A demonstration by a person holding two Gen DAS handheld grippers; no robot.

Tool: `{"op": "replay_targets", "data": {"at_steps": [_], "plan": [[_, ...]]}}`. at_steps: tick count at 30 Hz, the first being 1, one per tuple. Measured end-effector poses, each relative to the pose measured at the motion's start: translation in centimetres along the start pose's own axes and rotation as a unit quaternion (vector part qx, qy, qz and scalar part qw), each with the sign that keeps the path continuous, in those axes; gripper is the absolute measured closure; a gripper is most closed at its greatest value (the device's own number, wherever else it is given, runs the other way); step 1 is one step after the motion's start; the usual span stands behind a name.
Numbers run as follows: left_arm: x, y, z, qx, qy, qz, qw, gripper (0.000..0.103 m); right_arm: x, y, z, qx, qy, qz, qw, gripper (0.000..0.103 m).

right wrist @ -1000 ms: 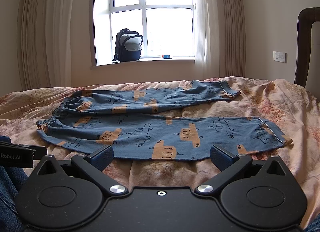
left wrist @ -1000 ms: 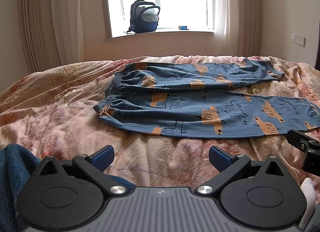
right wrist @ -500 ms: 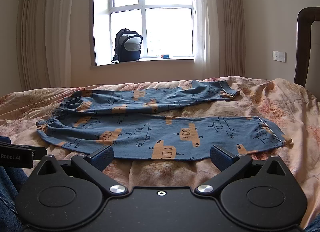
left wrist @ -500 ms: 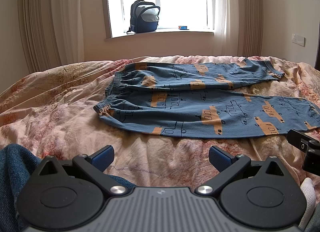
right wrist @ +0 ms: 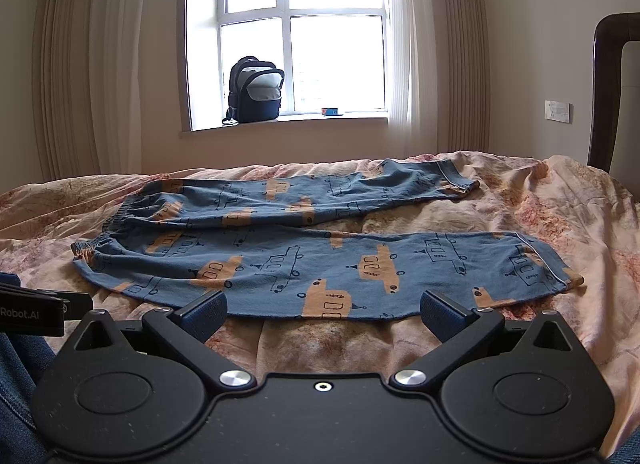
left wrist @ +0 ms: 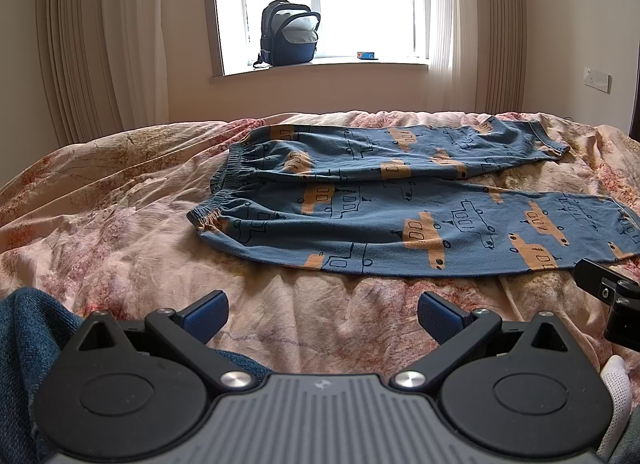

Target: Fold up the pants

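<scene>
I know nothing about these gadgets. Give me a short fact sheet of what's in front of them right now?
Garment: blue pants with orange vehicle print, spread flat, legs apart, unfolded
Waistband: on the left side
Surface: bed with pink floral cover
Left claw: open, holding nothing, short of the pants
Right claw: open, holding nothing, at the near pant leg's edge
Background: backpack on the windowsill

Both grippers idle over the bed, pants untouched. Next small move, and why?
Probably ease both forward to the near leg's edge. The blue car-print pants lie spread flat on the pink floral bedcover, legs apart; the left gripper and right gripper are open, empty, and short of the fabric.
</scene>
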State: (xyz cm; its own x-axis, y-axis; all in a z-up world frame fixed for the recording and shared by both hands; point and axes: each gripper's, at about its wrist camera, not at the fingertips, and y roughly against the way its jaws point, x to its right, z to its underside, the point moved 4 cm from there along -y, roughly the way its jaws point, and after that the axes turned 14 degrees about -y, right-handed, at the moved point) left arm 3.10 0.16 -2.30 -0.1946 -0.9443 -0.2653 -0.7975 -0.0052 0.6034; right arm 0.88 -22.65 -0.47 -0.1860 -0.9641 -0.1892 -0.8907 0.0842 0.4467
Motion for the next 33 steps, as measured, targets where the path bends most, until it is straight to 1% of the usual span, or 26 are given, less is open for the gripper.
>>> {"op": "replay_targets", "data": {"at_steps": [15,17,22,26,28,31,33], "plan": [[-0.1,-0.1,0.1,0.000,0.001,0.002,1.0000,0.000,-0.7,0.1,-0.4,0.000,0.001,0.001,1.000,0.000],[-0.2,-0.2,0.2,0.000,0.005,0.004,1.0000,0.000,0.0,0.0,0.2,0.000,0.003,0.002,1.000,0.000],[-0.6,-0.1,0.3,0.001,0.018,0.015,0.9997,0.000,-0.2,-0.3,-0.1,-0.013,-0.005,-0.001,1.000,0.000],[-1.1,0.3,-0.3,0.003,0.039,0.041,0.9984,0.000,0.0,0.6,-1.7,-0.020,-0.048,-0.003,0.999,0.000],[-1.7,0.8,-0.9,0.013,0.055,0.057,0.9968,0.000,-0.4,1.2,-2.8,-0.021,-0.061,-0.007,0.998,0.000],[-2.8,1.5,-2.6,0.028,0.070,0.078,0.9941,0.000,-1.6,1.7,-5.0,-0.028,-0.058,-0.012,0.998,0.000],[-3.9,1.6,-4.7,0.028,0.070,0.097,0.9924,0.000,-2.7,1.4,-7.2,-0.037,-0.049,-0.028,0.998,0.000]]}}
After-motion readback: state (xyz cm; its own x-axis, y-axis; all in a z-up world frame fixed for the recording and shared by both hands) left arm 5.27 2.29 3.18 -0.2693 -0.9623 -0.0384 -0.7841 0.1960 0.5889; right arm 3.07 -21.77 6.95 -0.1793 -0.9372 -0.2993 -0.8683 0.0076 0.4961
